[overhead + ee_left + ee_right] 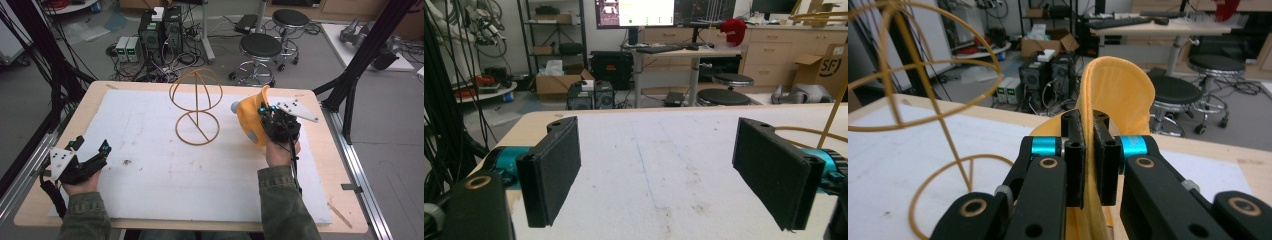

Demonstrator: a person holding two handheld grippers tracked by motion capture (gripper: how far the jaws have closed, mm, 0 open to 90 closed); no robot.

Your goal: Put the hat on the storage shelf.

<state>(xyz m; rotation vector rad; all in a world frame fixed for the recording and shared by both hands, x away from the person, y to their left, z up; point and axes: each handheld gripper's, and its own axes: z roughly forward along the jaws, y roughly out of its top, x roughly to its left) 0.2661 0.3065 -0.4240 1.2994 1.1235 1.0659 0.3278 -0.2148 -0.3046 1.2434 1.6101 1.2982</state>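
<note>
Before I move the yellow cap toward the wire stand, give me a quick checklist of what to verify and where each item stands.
1. Right hand-held gripper shut on the yellow cap: ok.
2. Grip sits on the cap's edge, fabric pinched between the jaws: ok.
3. Wire stand upright on the white mat: ok.
4. Left hand-held gripper open, holding nothing: ok.
5. Stand steady enough to take the cap: cannot tell.

A soft orange fabric cap (248,121) stands on edge, brim up, pinched in the right tongs (263,111) beside a yellow wire stand (196,106) on the white surface (150,170).
</note>
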